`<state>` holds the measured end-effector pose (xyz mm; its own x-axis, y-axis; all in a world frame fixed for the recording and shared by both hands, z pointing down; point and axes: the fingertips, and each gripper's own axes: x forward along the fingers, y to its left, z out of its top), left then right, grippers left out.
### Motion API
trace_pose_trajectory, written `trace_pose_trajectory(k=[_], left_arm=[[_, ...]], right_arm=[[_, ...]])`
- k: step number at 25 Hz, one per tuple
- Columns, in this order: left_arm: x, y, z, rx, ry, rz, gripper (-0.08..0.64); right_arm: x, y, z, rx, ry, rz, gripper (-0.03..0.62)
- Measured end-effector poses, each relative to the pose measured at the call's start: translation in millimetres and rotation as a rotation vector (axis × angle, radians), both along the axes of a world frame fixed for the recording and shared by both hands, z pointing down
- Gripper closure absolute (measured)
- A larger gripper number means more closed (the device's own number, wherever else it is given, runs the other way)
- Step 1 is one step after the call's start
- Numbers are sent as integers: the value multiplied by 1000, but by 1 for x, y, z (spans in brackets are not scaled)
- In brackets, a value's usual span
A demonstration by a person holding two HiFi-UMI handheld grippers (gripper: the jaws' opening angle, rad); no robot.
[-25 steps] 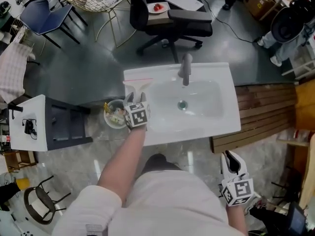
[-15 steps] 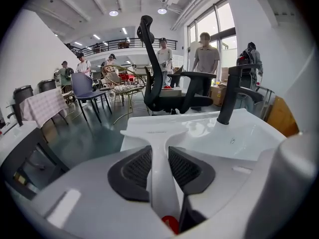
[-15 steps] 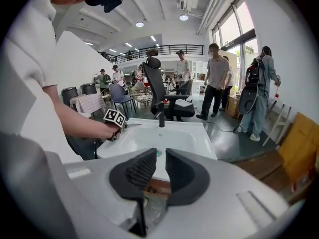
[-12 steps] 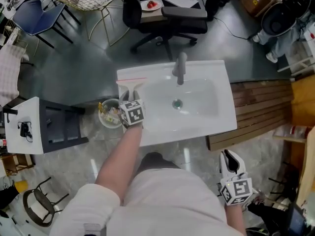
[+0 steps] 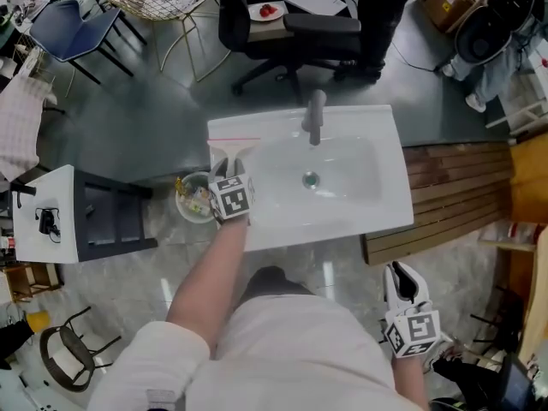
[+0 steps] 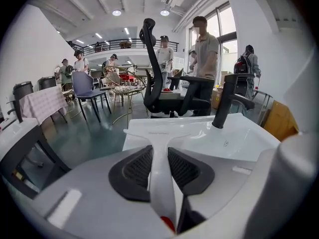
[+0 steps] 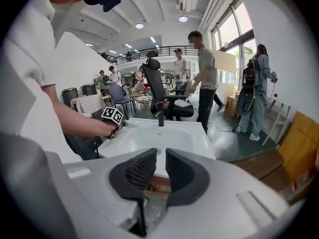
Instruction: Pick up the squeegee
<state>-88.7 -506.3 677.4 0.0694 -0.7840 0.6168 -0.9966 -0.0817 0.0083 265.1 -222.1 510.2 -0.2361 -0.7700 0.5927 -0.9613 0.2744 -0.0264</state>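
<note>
The squeegee (image 5: pixel 231 150) is white with a red-edged blade and lies on the left rim of the white sink (image 5: pixel 377 208), handle toward me. My left gripper (image 5: pixel 231 169) sits over that handle. In the left gripper view the handle (image 6: pixel 160 153) runs straight between the dark pads (image 6: pixel 133 171), which press on both its sides while the jaws are still closing. My right gripper (image 5: pixel 401 274) hangs low at my right side, away from the sink. Its pads (image 7: pixel 137 171) stand a narrow gap apart with nothing between them.
A grey faucet (image 5: pixel 315 118) rises at the back of the sink. A small bin with rubbish (image 5: pixel 193 199) stands left of the sink, next to a white side table (image 5: pixel 43 221). A wooden platform (image 5: pixel 462 191) lies to the right. An office chair (image 5: pixel 291 24) and a person stand beyond.
The left gripper has stayed at the squeegee handle, and its fingers look drawn in around it. A person has stepped into view by the office chair. The right gripper has not moved.
</note>
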Motion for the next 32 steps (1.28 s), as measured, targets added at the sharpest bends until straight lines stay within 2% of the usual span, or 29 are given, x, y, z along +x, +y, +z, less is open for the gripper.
trace_pose_trajectory(k=[17, 25, 32], left_arm=[[2, 79, -73, 83, 45, 20, 456], [-4, 147, -108, 100, 69, 15, 456], [3, 199, -145, 159, 100, 30, 456]], right_arm=[[-11, 33, -1, 53, -35, -98, 548], [-20, 73, 2, 43, -57, -148, 548], [-23, 94, 3, 74, -63, -198, 548]])
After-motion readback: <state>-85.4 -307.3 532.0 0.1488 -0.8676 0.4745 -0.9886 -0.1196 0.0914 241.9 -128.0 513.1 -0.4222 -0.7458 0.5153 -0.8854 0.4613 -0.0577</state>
